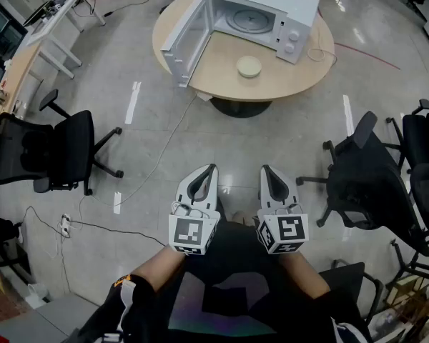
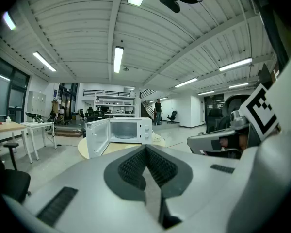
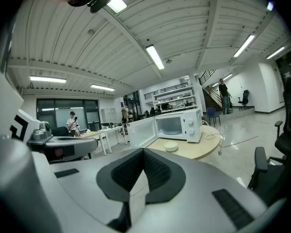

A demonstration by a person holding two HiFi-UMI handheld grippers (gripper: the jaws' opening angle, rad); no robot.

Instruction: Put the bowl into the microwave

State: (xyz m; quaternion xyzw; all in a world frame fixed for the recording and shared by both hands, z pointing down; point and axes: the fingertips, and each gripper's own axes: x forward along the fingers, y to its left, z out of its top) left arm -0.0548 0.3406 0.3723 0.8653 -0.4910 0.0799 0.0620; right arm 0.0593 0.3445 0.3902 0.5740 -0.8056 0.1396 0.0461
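Pale, shallow round bowl (image 1: 249,67) sits upright; left gripper (image 1: 212,168) and right gripper (image 1: 265,169) clenched empty.

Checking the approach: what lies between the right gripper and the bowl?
Head view: floor, then the foot and near edge of the round table, lie between the right gripper and the bowl.

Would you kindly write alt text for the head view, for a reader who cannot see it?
On a round table stands a white microwave, door open, with a pale bowl on the tabletop before it. Nearer the camera, a person holds the left gripper and right gripper side by side, both shut and empty, between office chairs.
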